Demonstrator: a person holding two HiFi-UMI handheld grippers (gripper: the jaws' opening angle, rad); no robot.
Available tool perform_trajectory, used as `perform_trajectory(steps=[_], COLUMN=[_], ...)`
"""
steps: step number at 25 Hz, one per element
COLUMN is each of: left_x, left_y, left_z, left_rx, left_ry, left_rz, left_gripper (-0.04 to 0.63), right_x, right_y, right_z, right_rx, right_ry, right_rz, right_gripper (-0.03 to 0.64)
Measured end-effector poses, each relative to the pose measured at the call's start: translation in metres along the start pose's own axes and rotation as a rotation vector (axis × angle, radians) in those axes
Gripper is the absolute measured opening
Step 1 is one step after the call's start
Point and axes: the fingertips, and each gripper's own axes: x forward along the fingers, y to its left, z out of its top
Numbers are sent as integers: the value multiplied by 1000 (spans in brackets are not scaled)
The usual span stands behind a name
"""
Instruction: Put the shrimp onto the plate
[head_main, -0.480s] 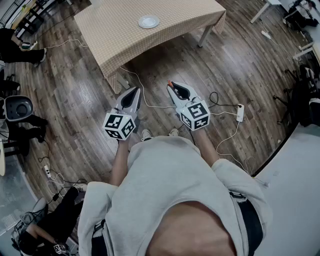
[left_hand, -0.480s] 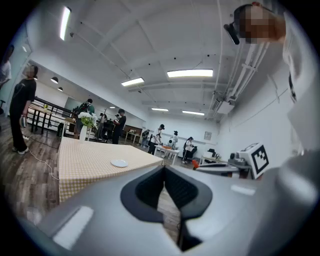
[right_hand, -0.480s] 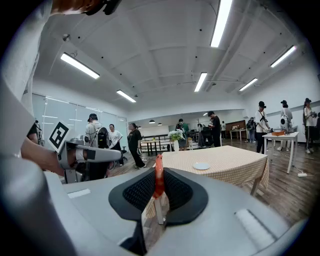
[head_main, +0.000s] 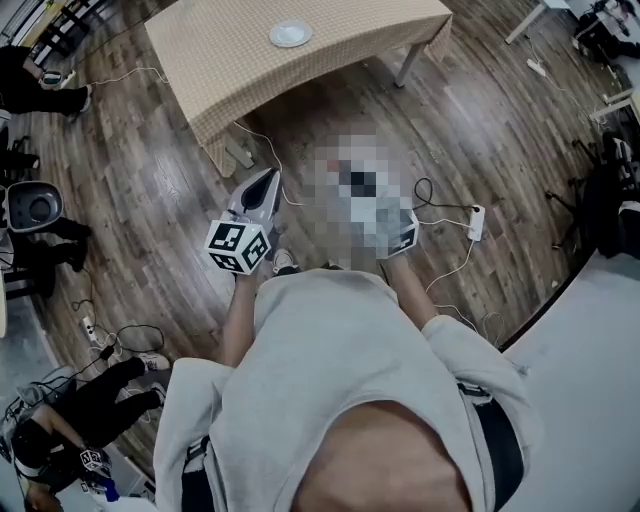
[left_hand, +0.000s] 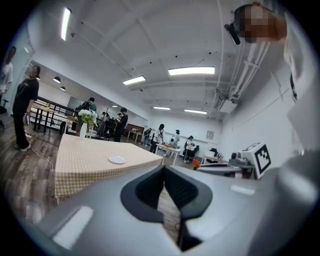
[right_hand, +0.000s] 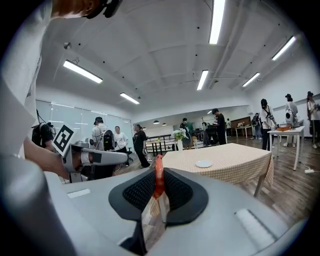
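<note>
The right gripper (right_hand: 158, 186) has its jaws closed on the shrimp (right_hand: 158, 170), an orange piece standing up between the pads. The head view does not show this gripper clearly now. The left gripper (head_main: 266, 183) has its jaws together with nothing between them, over the wood floor (head_main: 150, 190), about where it was half a second ago. The plate (head_main: 290, 34) lies on the checked counter (head_main: 220, 80), well ahead of both grippers and apart from the shrimp. Against the earlier frame, counter and plate sit slightly higher and further left in the head view. The person (head_main: 100, 400) at lower left has shifted.
</note>
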Motion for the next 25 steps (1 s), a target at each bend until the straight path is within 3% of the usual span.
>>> perform_trajectory(steps=[15,25], left_x=[30,48], left_y=[-50,-24], left_z=[-21,-17], left_rx=[3,2], left_ry=[25,25], left_rz=[11,39], left_gripper=[9,9], right_x=[-44,-37], right_y=[-40,-65], right_z=[-21,-24], right_rx=[22,36], right_ry=[-14,-13], right_rz=[10,-15], right_gripper=[52,52])
